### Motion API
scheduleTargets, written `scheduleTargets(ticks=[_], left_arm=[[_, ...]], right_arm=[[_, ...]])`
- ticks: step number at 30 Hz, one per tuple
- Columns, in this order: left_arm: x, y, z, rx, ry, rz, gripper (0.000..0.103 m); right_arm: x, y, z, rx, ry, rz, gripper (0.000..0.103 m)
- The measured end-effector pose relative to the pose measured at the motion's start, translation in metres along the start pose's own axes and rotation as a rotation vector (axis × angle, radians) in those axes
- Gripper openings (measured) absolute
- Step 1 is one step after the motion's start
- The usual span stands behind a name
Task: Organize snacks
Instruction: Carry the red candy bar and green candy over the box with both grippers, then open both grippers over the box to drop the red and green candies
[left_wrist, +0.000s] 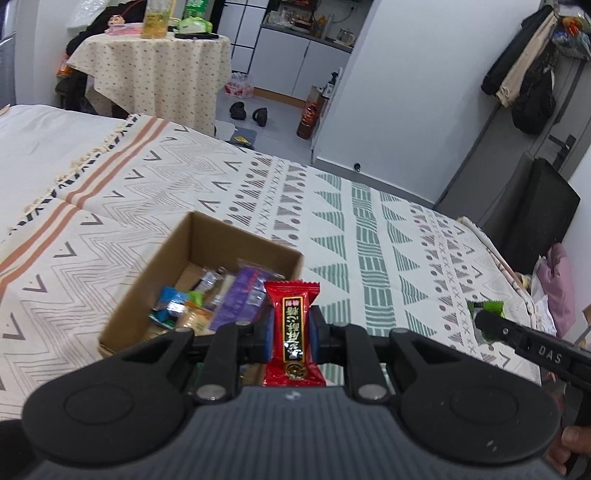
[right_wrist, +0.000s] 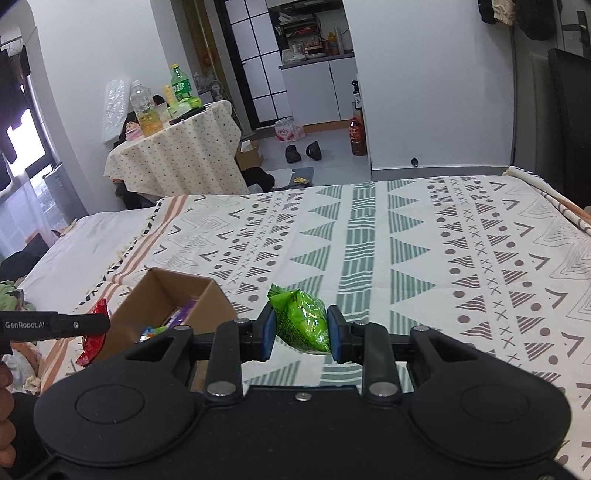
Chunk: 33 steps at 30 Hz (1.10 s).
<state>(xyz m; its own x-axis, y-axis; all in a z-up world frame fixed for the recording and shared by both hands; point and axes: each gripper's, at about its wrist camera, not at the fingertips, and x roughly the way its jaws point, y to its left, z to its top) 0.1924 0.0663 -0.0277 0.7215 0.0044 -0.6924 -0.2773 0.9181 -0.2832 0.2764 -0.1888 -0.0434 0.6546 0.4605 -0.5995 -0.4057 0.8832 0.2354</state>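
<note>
My left gripper (left_wrist: 291, 328) is shut on a red snack packet (left_wrist: 293, 332) with a black label, held upright above the bed, just right of an open cardboard box (left_wrist: 155, 295). The box holds several wrapped snacks (left_wrist: 207, 302), blue, green and purple. My right gripper (right_wrist: 301, 330) is shut on a green snack bag (right_wrist: 303, 319), lifted over the patterned bedspread (right_wrist: 406, 240). In the right wrist view the box (right_wrist: 162, 299) lies to the left, with the red packet (right_wrist: 94, 336) hanging from the left gripper's fingers (right_wrist: 74, 325). The green bag (left_wrist: 487, 314) also shows at the right of the left wrist view.
The bedspread (left_wrist: 332, 206) covers most of the bed. Beyond the bed stands a small round table (right_wrist: 177, 155) with bottles on a dotted cloth. Shoes (right_wrist: 303, 151) and a large bottle (right_wrist: 357, 136) sit on the floor. Clothes (left_wrist: 524, 74) hang on the right wall.
</note>
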Motion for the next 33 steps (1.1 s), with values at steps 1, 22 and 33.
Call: scheduleTargets(ticks=[1, 22, 33], left_arm=[[-0.001, 0.003, 0.002, -0.003, -0.003, 0.003, 0.018], [0.019, 0.064, 0.030, 0.007, -0.008, 0.055, 0.018], [0.059, 0.079, 0.036, 0.003, 0.041, 0.061, 0.018]], right_arm=[[0.001, 0.003, 0.000, -0.003, 0.002, 0.000, 0.028], [0.048, 0.081, 0.009, -0.109, 0.083, 0.090, 0.028], [0.091, 0.105, 0.011, -0.126, 0.134, 0.114, 0.028]])
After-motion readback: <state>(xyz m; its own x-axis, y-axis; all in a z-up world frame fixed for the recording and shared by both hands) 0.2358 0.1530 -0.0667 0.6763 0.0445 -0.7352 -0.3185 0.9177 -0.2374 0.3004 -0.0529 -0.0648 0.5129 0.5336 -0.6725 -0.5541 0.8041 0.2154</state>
